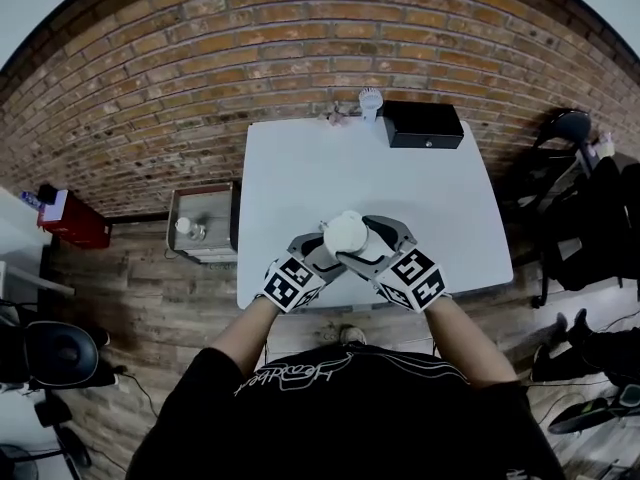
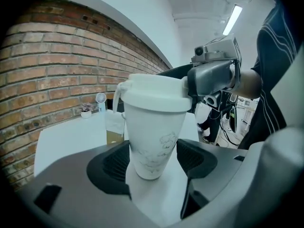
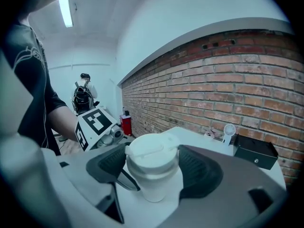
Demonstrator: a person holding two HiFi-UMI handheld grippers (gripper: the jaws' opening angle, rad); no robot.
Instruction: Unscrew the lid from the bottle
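White bottle [image 2: 154, 132] stands upright near the front edge of the pale table [image 1: 300, 168]; the left gripper [image 2: 152, 161] clamps its lower body, and the right gripper [image 3: 153, 166] pinches its lid [image 3: 151, 152] from both sides

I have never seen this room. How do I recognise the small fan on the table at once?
Find the white table against the brick wall. At its far edge, just left of the black box, stands the small fan. It is white and upright, a round head on a short handle; the box is dark and flat, and the small pot on its other side is lower.
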